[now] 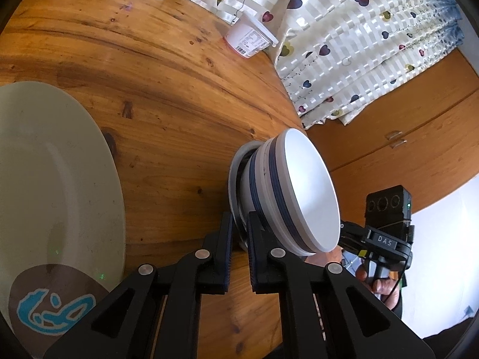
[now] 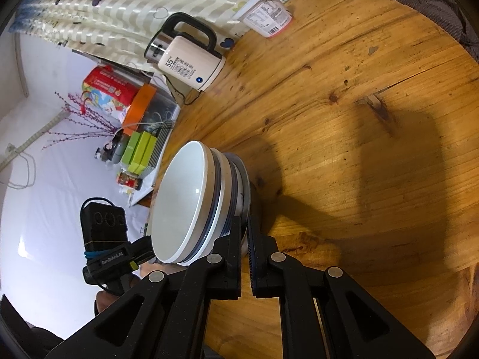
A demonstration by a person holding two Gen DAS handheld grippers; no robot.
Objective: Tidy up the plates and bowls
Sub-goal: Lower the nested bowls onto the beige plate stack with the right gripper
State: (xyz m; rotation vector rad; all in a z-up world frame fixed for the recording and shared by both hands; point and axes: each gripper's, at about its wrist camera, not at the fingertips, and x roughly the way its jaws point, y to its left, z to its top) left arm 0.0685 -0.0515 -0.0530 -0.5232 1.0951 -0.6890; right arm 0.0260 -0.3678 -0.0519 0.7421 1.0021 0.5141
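Both clamped on one small plate's rim [image 1: 236,197] under stacked bowls [image 1: 299,191]: left gripper [image 1: 239,224], right gripper [image 2: 244,224] (contact partly hidden). Sitting near the wooden table's [image 1: 164,104] edge; big plate [image 1: 54,179] cut off

Stacked bowls [image 1: 302,191] apparently on a small plate [image 1: 236,176], right of the large plate [image 1: 60,164].

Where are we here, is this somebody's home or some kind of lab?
Most likely a home, perhaps a dining corner. A worn wooden table carries an electric kettle and a yogurt tub, a curtain with heart prints hangs behind it, and snack boxes lie nearby.
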